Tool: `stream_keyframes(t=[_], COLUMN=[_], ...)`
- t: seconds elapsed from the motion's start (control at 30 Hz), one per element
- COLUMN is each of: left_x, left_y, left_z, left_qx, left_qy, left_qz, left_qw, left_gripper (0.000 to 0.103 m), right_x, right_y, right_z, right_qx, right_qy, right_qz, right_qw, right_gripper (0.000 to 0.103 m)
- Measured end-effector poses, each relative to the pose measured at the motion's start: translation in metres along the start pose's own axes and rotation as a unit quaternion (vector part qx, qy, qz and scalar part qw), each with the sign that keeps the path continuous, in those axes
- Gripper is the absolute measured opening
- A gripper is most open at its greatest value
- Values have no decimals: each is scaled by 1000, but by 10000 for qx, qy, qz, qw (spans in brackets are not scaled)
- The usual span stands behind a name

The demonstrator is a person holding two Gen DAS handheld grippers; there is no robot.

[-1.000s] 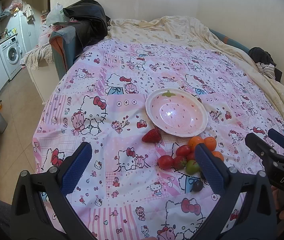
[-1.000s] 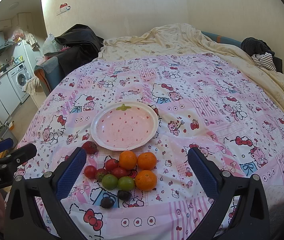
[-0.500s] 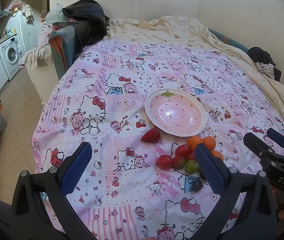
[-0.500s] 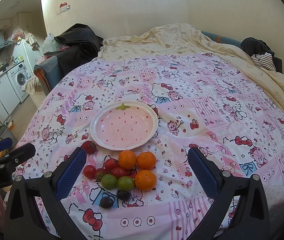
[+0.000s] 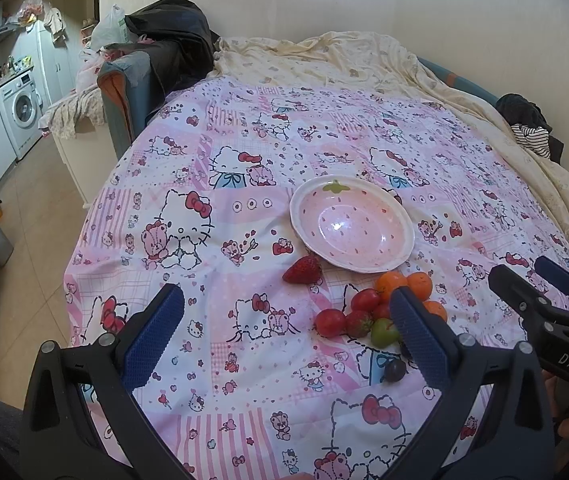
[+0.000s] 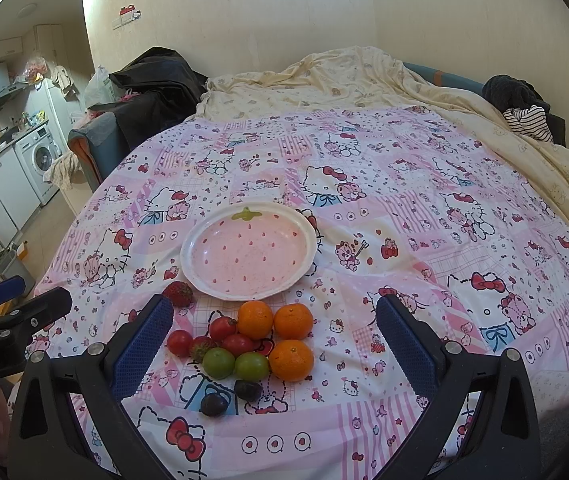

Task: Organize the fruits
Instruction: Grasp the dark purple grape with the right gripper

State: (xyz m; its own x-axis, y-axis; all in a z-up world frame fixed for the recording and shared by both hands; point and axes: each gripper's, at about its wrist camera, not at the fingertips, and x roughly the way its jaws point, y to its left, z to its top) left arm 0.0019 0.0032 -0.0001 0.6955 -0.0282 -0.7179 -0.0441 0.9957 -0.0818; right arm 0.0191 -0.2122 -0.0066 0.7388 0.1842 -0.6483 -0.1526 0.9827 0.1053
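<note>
Between the right gripper [image 6: 274, 344]'s spread jaws lies the fruit pile [image 6: 244, 346]; the left gripper [image 5: 284, 336] gapes, empty.

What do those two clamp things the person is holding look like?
Both are black plastic frames with silver screws, each ending in two long fingers faced with blue textured pads. The right tool bears white "DAS" lettering; the left tool has lettering ending in "Robot.AI".

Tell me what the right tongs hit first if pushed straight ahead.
Likely the fruit cluster: the right tongs, open, frame the oranges and tomatoes; the plate lies beyond. Depth is uncertain.
</note>
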Motion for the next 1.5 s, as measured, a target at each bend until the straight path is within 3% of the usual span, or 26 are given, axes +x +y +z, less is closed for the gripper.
stream_keyframes(t=[0.33,0.53,0.63,0.7,0.83,1.07,1.27,1.5], left_x=[3,20,22,25,26,27,29,31], left_y=[3,21,29,33,36,36,36,36], left_z=[-1,-5,-5,-6,-6,-3,-2,-3], left_qx=[-19,-357,-463,-538,-629,-617,-626,-584], left_qy=[82,615,697,779,870,917,950,956], left_qz=[95,271,354,378,308,269,245,314], left_qw=[9999,9971,9959,9948,9937,9935,9932,9932], left_gripper=[102,102,102,101,102,102,101,101], right_x=[2,21,44,62,79,100,107,96], right_y=[2,5,11,16,32,41,40,38], right_z=[-1,-10,-24,-40,-64,-77,-77,-74], right_qx=[-35,-106,-127,-64,-20,-34,-128,-122], right_qy=[62,728,1452,2049,2618,2785,2675,2552], right_qz=[-24,226,584,886,1167,1030,825,1026], right_qw=[10000,9970,9876,9747,9581,9549,9599,9614], right_gripper=[103,103,86,67,48,36,25,23])
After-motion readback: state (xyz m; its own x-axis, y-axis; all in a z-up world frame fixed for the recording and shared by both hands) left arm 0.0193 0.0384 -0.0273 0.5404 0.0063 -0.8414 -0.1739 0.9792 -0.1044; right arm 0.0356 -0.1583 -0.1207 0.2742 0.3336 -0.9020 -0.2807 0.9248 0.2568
